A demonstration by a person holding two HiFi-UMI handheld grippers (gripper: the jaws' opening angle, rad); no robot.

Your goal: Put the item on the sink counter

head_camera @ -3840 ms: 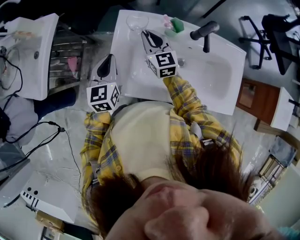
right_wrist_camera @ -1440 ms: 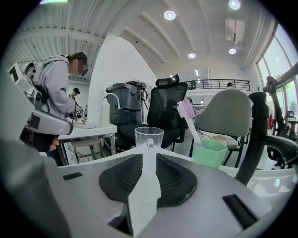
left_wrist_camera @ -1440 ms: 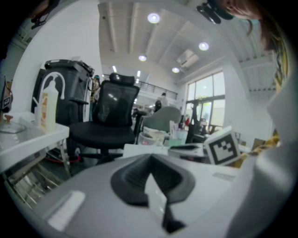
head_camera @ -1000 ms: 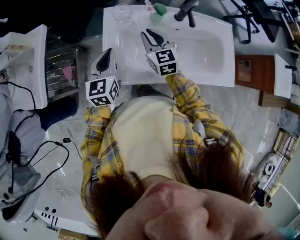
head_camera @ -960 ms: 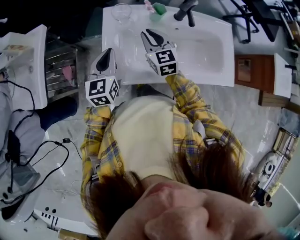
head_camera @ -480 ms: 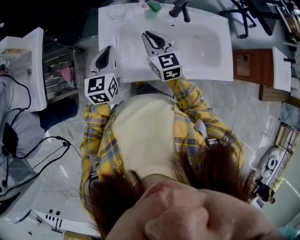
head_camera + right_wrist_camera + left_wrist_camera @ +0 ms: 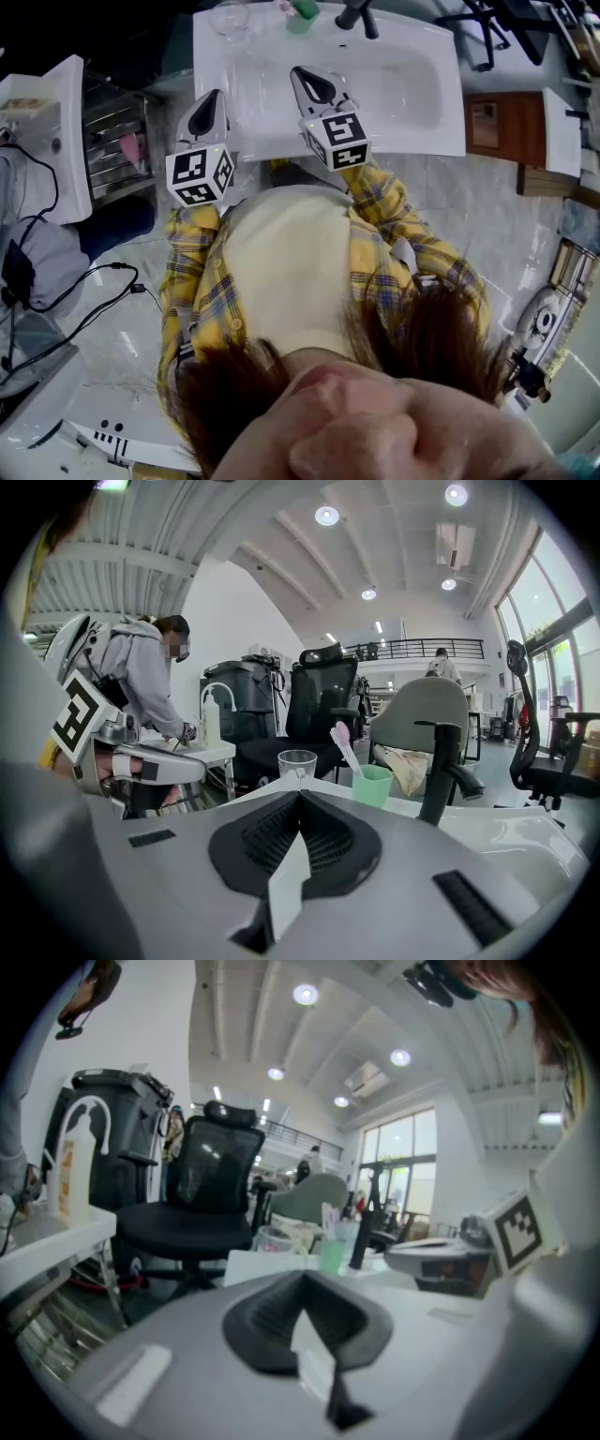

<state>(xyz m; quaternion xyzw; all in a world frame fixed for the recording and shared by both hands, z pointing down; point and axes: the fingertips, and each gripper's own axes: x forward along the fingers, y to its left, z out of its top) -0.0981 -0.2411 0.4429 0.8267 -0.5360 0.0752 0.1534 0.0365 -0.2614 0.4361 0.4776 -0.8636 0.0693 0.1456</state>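
The white sink counter [image 7: 251, 89] fills the top of the head view. At its back edge stand a clear glass [image 7: 230, 17], a green cup [image 7: 302, 9] holding a pink toothbrush [image 7: 343, 744], and a black faucet [image 7: 357, 13]. My left gripper [image 7: 212, 97] hovers by the counter's front left corner, shut and holding nothing. My right gripper [image 7: 310, 78] is over the counter left of the basin, also shut and holding nothing. The right gripper view shows the glass [image 7: 297, 762], cup [image 7: 372, 785] and faucet [image 7: 439, 771] just beyond the jaws.
A second white sink [image 7: 58, 112] and a metal rack [image 7: 120, 122] stand to the left, with cables [image 7: 89, 281] on the floor. A wooden cabinet [image 7: 492, 127] stands at the right. A black office chair [image 7: 319, 705] and a person in a grey hoodie [image 7: 141, 686] are behind the counter.
The right gripper has drawn back a little from the glass and cup toward the counter's front. The head view has shifted, so the sink sits higher in frame. Both jaws stay shut.
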